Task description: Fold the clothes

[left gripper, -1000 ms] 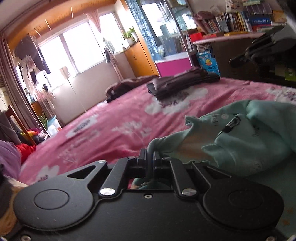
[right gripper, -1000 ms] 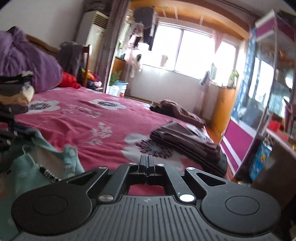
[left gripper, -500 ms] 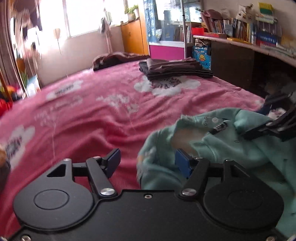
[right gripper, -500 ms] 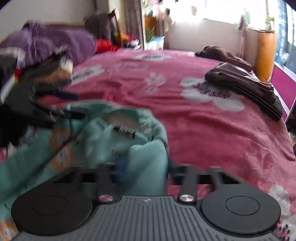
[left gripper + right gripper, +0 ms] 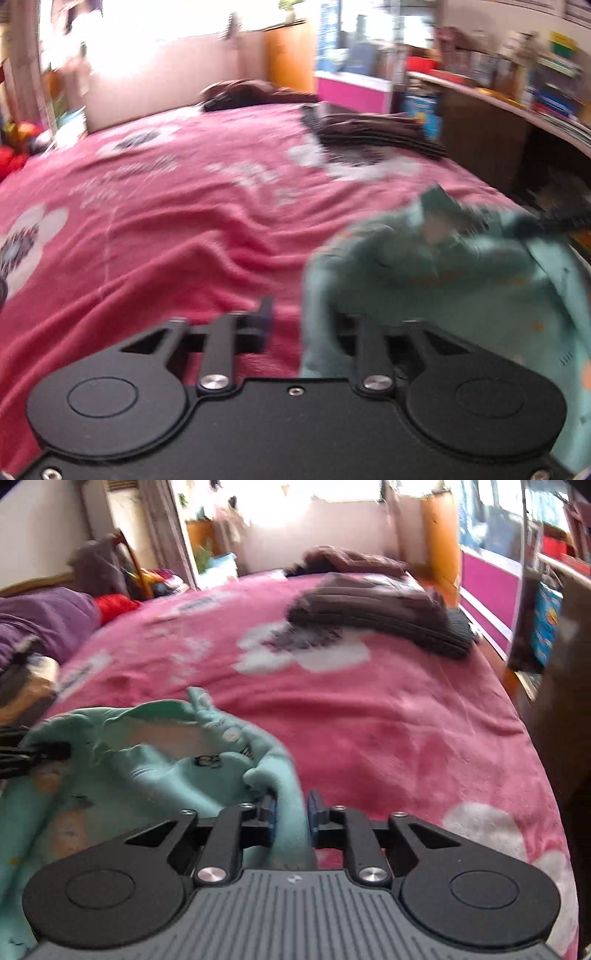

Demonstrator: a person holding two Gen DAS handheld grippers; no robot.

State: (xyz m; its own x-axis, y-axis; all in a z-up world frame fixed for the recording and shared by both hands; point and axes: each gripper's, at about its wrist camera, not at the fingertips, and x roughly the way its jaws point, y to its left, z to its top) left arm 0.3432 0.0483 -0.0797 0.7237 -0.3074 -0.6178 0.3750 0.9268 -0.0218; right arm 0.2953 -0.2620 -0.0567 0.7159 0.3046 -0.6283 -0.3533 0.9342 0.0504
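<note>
Step in hand, as judged: taking hold of the garment's edges for a fold. Right gripper (image 5: pixel 290 812): jaws part-spread with a fold of the mint-green garment (image 5: pixel 155 760) between them, not plainly clamped. Left gripper (image 5: pixel 301 321): jaws spread, cloth draped over the right-hand jaw. Next move calls for both to close firmly. The garment is crumpled and printed, on the pink bedspread (image 5: pixel 388 720). Beyond the jaws, 1 folded dark stack (image 5: pixel 380 613).

left tongs (image 5: pixel 301 321) opened, released mint garment (image 5: pixel 443 280); right tongs (image 5: pixel 290 812) moved in, now straddling its edge.
</note>
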